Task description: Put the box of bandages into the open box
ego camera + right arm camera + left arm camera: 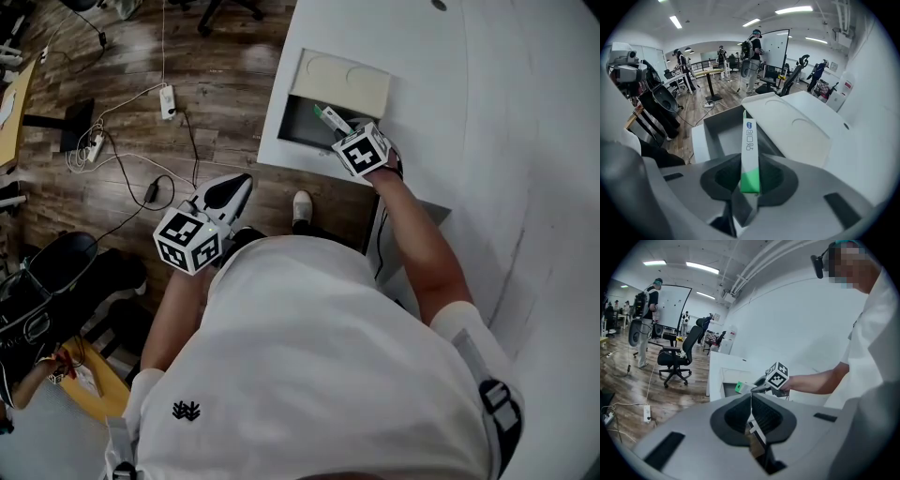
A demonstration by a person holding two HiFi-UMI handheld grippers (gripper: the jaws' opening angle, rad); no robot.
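Here right hand-held gripper [337, 128] outstretched, clamping bandage box [749, 140].

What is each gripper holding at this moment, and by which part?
The right gripper clamps the box of bandages by its green end, over the open box. The left gripper is shut and holds nothing.

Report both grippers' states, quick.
Left gripper: shut, nothing between its jaws.
Right gripper: shut on the box of bandages, held over the open box.
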